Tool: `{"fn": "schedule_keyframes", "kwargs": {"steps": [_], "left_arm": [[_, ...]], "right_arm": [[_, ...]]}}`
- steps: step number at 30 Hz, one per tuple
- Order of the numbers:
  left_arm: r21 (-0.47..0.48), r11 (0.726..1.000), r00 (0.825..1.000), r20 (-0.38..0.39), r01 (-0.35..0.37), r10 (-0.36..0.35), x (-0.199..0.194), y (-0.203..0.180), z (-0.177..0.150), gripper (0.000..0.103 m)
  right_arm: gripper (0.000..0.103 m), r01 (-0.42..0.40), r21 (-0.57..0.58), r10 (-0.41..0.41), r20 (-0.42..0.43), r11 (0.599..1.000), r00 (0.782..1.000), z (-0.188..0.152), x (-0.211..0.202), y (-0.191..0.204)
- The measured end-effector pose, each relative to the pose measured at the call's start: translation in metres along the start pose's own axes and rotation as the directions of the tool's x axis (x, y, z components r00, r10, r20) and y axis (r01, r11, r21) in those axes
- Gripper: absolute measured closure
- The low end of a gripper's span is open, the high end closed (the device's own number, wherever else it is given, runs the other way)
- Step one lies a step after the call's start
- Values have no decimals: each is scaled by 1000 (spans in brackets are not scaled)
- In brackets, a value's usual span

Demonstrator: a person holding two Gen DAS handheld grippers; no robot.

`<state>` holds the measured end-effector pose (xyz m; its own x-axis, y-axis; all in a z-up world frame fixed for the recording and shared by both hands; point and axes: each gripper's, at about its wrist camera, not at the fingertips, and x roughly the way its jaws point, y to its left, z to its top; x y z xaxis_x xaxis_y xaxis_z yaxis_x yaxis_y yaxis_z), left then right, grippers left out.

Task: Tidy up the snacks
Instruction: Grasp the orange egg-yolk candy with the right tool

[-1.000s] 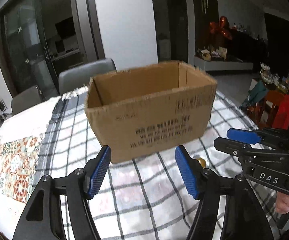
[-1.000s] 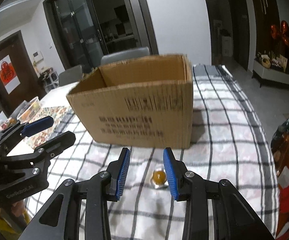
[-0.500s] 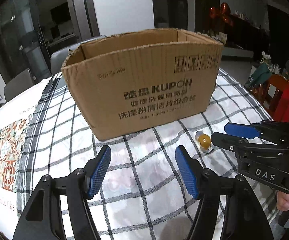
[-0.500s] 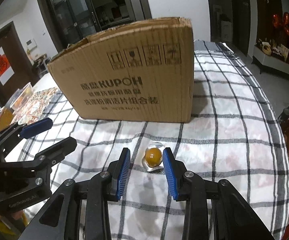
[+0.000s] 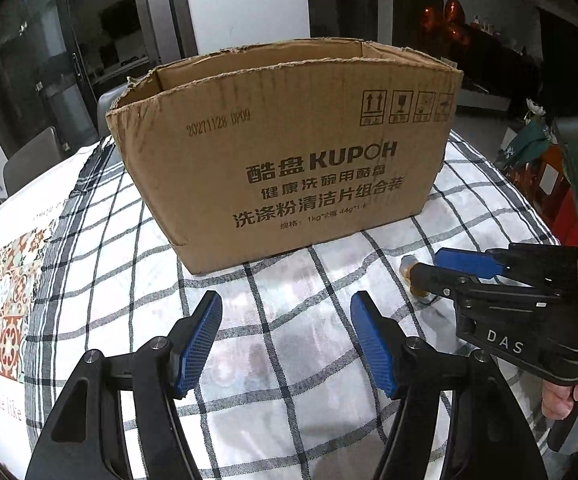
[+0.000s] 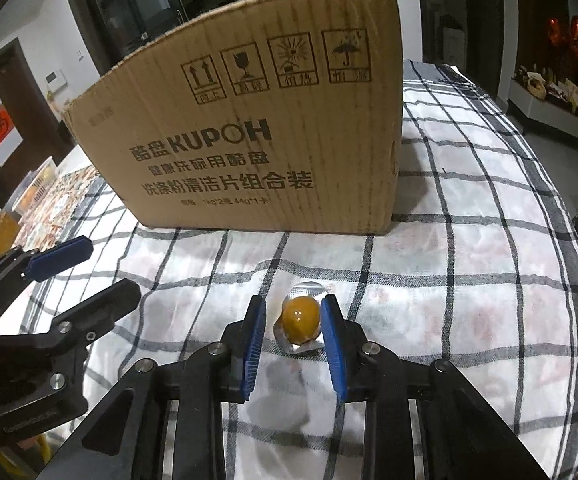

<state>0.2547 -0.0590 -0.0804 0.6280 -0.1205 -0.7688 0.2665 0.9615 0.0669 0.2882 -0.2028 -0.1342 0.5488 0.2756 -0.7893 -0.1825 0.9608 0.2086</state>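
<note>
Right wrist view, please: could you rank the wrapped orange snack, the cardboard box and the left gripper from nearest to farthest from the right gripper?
1. Wrapped orange snack: on the checked cloth between the fingers of the right gripper, which have just been closing.
2. Left gripper: off to the left, open and empty.
3. Cardboard box: standing beyond the snack, farther back on the table.

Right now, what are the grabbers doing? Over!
Left gripper open, empty. Right gripper just closing around wrapped orange snack; left pad not touching. Cardboard box behind; nothing blocking.
</note>
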Motion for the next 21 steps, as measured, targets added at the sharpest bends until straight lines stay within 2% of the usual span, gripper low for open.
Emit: {"fn": "schedule_keyframes", "kwargs": {"steps": [5,7,21], "left_arm": [[0,1000,1000,-4,-1,1,1,1,0,37],[1,1000,1000,-4,-4,4,2,2,0,37],[-1,1000,1000,13,2,-2,-7,0,2,37]], "right_arm": [[73,7,0,-7,-17,1000,1000,-1,8,-1],[77,7,2,-7,-24,1000,1000,-2,11,-2],[80,6,6,-6,21,1000,1000,-5,-7,1]]}}
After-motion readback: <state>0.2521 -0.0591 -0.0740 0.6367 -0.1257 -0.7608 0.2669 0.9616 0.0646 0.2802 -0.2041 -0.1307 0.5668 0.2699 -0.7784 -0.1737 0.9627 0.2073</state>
